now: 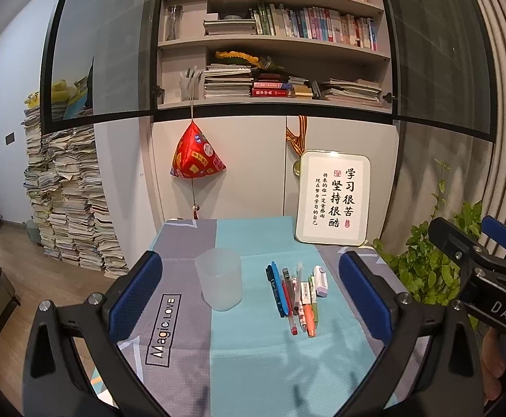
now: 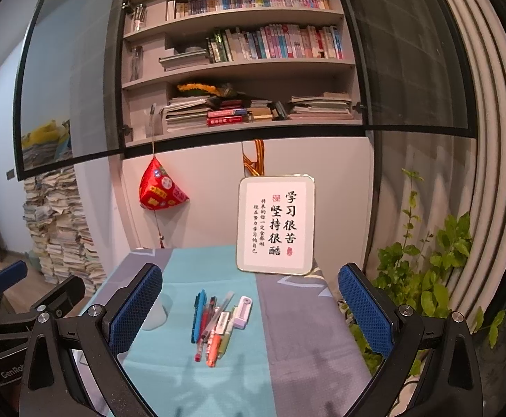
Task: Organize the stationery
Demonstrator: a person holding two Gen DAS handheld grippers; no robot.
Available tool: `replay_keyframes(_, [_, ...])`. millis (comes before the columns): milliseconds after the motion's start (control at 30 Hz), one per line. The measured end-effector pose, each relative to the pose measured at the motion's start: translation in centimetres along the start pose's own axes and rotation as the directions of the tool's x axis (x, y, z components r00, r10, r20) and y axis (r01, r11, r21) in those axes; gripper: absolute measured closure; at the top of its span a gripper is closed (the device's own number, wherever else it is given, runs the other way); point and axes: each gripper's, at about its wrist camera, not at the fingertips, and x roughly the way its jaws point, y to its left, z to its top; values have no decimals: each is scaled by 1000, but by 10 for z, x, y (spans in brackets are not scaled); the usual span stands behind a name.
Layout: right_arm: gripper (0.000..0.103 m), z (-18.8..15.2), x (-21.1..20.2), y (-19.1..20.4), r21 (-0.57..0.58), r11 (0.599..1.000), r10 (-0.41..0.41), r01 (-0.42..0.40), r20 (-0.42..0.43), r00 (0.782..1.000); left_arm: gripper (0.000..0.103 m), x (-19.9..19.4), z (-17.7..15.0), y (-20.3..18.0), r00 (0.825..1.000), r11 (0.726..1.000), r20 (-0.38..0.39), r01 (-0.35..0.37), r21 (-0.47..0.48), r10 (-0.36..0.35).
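Several pens lie side by side on the teal and grey tablecloth, with a small white correction tape at their right. A frosted empty cup stands upright left of them. My left gripper hovers open above the near table, cup and pens showing between its blue pads. In the right wrist view the pens and correction tape lie ahead, and the cup is half hidden behind the left finger. My right gripper is open and holds nothing.
A framed calligraphy sign leans at the table's back right. A red pyramid ornament hangs on the cabinet behind. Leafy plants crowd the right edge. Tall paper stacks stand on the floor at left.
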Motion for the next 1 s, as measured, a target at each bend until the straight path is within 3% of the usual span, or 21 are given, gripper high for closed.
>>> replay_keyframes(667, [2, -1, 19, -7, 28, 999, -39, 39, -6, 999, 2, 12, -5, 0, 1000, 999, -3, 26, 21, -26])
replay_keyframes(1000, [2, -17, 86, -17, 50, 998, -40, 46, -119, 992, 3, 69, -11, -7, 996, 998, -76, 45, 32, -43])
